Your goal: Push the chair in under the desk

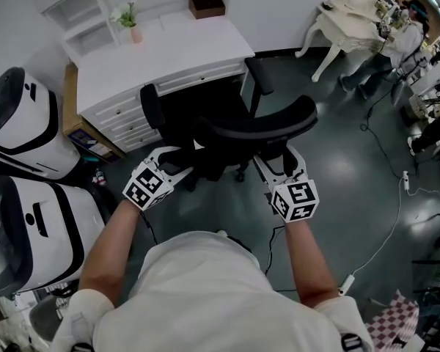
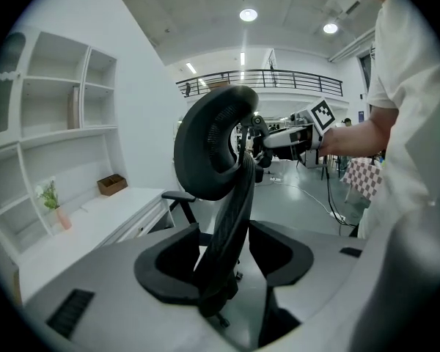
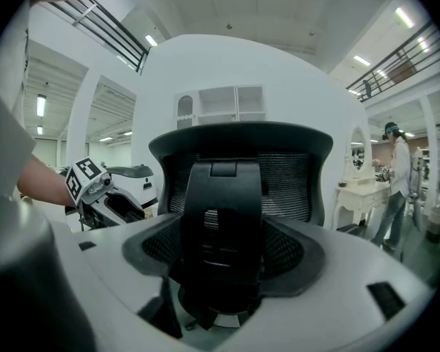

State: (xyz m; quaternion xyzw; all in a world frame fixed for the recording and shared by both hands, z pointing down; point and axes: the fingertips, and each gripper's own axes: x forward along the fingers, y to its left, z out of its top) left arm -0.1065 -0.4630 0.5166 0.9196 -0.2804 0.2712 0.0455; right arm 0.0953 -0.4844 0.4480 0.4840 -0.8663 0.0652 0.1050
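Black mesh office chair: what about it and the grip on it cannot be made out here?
Seat of the black mesh office chair: head view, its backrest mostly covers it, so its depth under the white desk is unclear.
Right gripper: right gripper view, black jaws against the black back support; contact unclear.
Small brown box: head view, contents too small.

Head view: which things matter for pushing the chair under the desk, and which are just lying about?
Job:
- chair
- desk
- left tool and right tool, both open at the chair's back

Lying about:
- plant and box on the desk
- white machines
- floor cable
- ornate table
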